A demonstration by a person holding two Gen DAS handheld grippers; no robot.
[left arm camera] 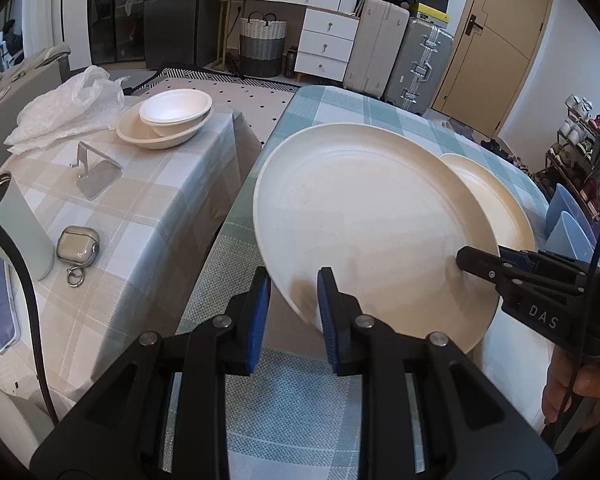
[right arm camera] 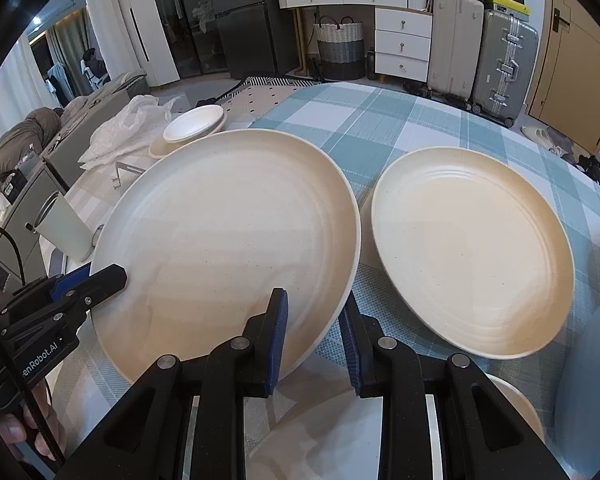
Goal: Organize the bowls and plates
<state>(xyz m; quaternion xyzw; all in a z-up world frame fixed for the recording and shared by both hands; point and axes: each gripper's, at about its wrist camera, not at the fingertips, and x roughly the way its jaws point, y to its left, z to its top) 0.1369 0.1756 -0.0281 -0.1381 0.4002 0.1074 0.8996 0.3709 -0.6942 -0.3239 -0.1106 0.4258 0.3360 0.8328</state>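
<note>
Large round cream speckled plate (right arm camera: 228,240) sits centre-left of the right wrist frame, tilted, lifted off the blue-checked tablecloth (right arm camera: 380,120); left gripper (left arm camera: 294,292) and right gripper (right arm camera: 314,312) each clamp its rim. Second cream ridged plate (right arm camera: 472,252) lies flat at centre right; a third plate edge (right arm camera: 516,396) shows at the bottom. Two stacked cream bowls (left arm camera: 172,120) rest upper left in the left wrist frame, one white plastic bag (left arm camera: 68,108) beside them.
</note>
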